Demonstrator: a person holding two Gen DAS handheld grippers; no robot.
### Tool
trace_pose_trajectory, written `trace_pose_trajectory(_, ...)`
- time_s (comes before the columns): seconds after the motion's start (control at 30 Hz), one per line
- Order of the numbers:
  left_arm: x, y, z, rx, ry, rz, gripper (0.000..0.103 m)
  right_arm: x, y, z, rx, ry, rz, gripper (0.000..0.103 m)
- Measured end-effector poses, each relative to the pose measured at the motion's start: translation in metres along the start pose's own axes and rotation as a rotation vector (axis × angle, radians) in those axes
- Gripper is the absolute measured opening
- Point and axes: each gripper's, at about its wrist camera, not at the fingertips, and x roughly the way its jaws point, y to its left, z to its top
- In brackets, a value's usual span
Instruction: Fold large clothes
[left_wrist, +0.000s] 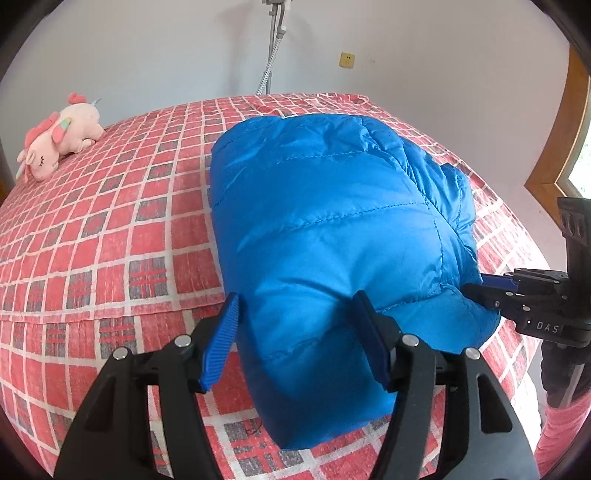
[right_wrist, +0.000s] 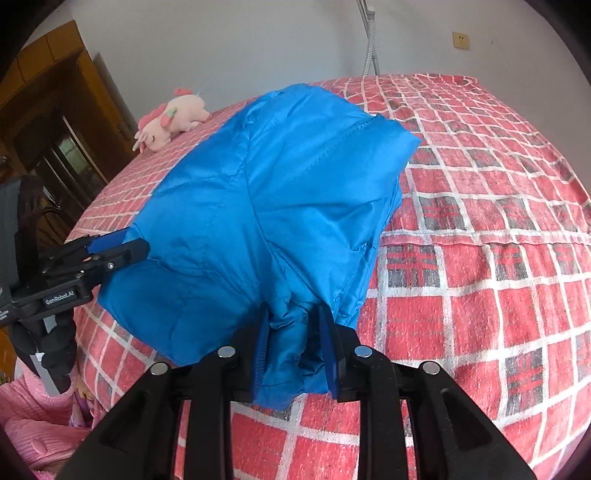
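Observation:
A blue puffer jacket (left_wrist: 332, 236) lies folded into a thick bundle on the red checked bed (left_wrist: 110, 240). It also shows in the right wrist view (right_wrist: 266, 206). My left gripper (left_wrist: 295, 314) is open, its blue pads on either side of the bundle's near left end, fabric bulging between them. From the right wrist view, the left gripper (right_wrist: 125, 245) touches the bundle's left edge. My right gripper (right_wrist: 293, 325) is shut on a bunched near corner of the jacket. In the left wrist view the right gripper (left_wrist: 480, 291) grips the bundle's right edge.
A pink plush unicorn (left_wrist: 59, 136) lies at the far left of the bed, also in the right wrist view (right_wrist: 170, 118). A white wall with a socket (left_wrist: 346, 60) and a hanging hose stands behind. A wooden window frame (left_wrist: 569, 147) is right; a wooden cabinet (right_wrist: 48, 122) is left.

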Motion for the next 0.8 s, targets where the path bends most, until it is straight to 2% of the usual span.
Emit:
trace_pose_trajectory(0.47,0.000,-0.001,-0.003,-0.009,-0.012,0.009,0.062,0.000,0.007,-0.004,0.024,-0.032,-0.047,0.026)
trace_pose_trajectory(0.8,-0.005,0.004,0.001,-0.031,0.011,-0.024,0.062,-0.008,0.013,0.003,0.040,-0.011,-0.059,0.030)
